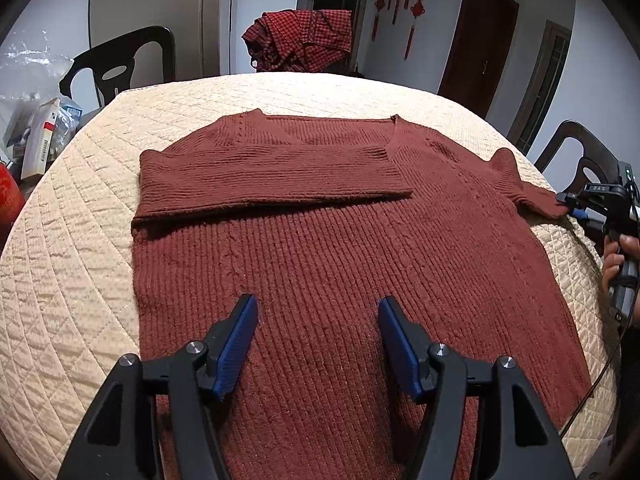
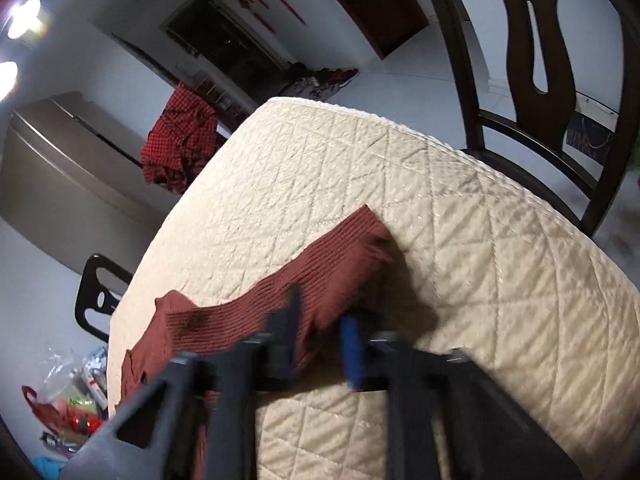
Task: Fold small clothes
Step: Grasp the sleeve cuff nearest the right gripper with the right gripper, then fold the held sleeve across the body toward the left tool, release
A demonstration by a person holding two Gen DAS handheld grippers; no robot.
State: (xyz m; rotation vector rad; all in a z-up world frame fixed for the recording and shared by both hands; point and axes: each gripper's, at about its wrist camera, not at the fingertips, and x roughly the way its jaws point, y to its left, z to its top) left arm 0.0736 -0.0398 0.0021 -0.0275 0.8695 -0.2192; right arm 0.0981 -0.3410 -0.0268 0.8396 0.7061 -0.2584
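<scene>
A rust-red knit sweater (image 1: pixel 320 248) lies flat on the cream quilted table cover (image 1: pixel 72 280). One sleeve (image 1: pixel 272 176) is folded across its chest. My left gripper (image 1: pixel 317 300) hovers over the sweater's lower body, open, with nothing between its blue pads. The other sleeve (image 1: pixel 536 200) stretches to the right edge, where my right gripper (image 1: pixel 564 200) grips its cuff. The right wrist view is blurred: that sleeve (image 2: pixel 320 256) runs over the quilt (image 2: pixel 480 240) into the right gripper (image 2: pixel 320 312), shut on the fabric.
A red checked garment (image 1: pixel 304 40) hangs over a chair at the far side. Dark wooden chairs stand at the left (image 1: pixel 120 64) and right (image 1: pixel 580 152). Boxes and bags (image 1: pixel 40 136) lie beside the table's left edge. A hand (image 1: pixel 616 256) holds the right gripper's handle.
</scene>
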